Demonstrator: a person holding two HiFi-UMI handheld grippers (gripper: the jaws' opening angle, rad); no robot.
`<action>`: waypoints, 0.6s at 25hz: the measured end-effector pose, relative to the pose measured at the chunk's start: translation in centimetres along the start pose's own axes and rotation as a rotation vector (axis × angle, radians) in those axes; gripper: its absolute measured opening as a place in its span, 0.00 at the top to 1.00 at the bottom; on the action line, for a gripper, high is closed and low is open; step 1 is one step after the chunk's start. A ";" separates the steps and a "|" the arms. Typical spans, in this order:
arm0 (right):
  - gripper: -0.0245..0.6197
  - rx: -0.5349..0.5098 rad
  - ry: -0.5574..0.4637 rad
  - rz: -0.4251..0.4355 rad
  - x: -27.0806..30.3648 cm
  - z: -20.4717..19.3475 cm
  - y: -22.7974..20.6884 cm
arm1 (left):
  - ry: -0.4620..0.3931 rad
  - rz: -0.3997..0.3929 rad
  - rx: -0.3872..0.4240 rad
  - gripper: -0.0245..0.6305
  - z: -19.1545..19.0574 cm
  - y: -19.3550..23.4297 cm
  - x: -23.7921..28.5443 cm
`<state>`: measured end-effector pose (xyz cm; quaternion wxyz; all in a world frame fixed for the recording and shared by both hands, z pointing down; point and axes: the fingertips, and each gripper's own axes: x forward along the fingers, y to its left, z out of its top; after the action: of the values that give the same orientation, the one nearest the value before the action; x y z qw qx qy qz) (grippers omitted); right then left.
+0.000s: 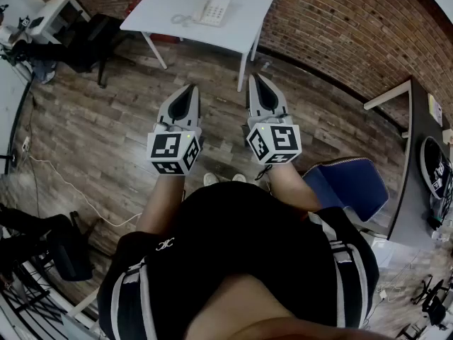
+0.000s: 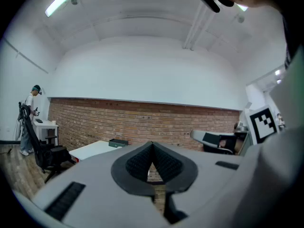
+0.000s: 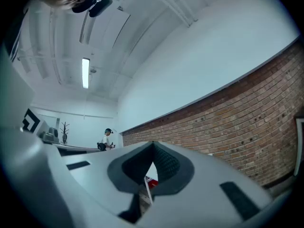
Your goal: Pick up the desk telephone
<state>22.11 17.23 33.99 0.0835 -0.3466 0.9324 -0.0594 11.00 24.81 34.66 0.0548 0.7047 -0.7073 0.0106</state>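
left gripper [image 1: 188, 91]: jaws together, holds nothing | right gripper [image 1: 257, 81]: jaws together, holds nothing | phone [image 1: 214, 10]: on table [image 1: 245, 18], well ahead of both grippers

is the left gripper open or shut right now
Shut and empty. In its own view the left gripper has its jaws meeting at the tips with nothing between them; the desk telephone sits apart on the white table.

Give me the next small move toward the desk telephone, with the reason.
Probably step forward toward the white table: the desk telephone rests there, while the left tongs and right tongs, both shut and empty, are well short of it.
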 end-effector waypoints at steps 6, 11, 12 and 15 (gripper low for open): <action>0.96 -0.018 -0.021 0.014 -0.1 0.3 1.9 | -0.005 -0.011 0.005 0.96 0.3 0.4 -0.6; 0.96 -0.032 -0.032 0.024 0.0 0.7 2.5 | -0.016 -0.019 0.004 0.96 0.9 0.5 -0.6; 0.96 -0.030 -0.031 0.024 0.0 0.7 2.5 | -0.017 -0.019 0.003 0.96 1.0 0.5 -0.5; 0.96 -0.031 -0.027 0.022 0.2 0.8 2.4 | -0.013 -0.020 0.001 0.96 0.9 0.6 -0.3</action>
<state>20.61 18.89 32.83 0.0915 -0.3384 0.9357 -0.0391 10.35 25.04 33.79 0.0501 0.7120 -0.7004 0.0058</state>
